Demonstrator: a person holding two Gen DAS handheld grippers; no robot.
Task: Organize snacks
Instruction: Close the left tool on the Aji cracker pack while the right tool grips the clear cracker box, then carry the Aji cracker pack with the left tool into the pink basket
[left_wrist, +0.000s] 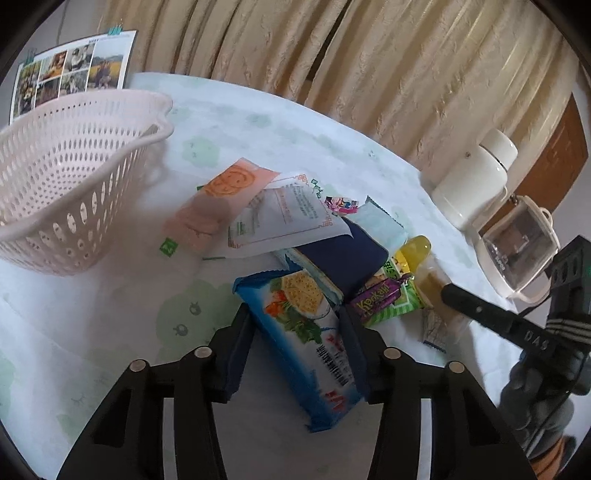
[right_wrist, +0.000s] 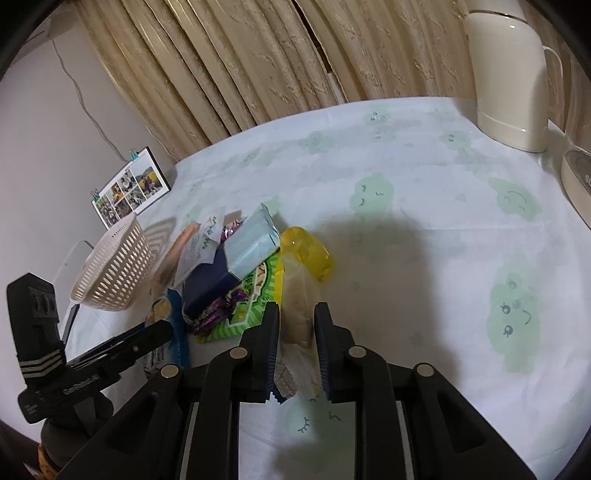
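In the left wrist view, the left gripper (left_wrist: 295, 314) is clamping its jaws on the blue cracker pack (left_wrist: 306, 332), which is lying on the table (left_wrist: 110, 314) near the pink basket (left_wrist: 70, 177).

In the right wrist view, the right gripper (right_wrist: 297, 314) is straddling the beige snack packet (right_wrist: 299, 299), jaws apart; contact seems unclear.

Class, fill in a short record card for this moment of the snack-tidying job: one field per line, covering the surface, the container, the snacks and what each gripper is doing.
surface: table with a pale cloth printed with green shapes
container: pink basket, nothing visible inside
snacks: loose overlapping pile beside the basket
left gripper: fingers either side of the blue cracker pack
right gripper: fingers either side of a clear-wrapped tan snack
background: white kettle, photo card, curtain
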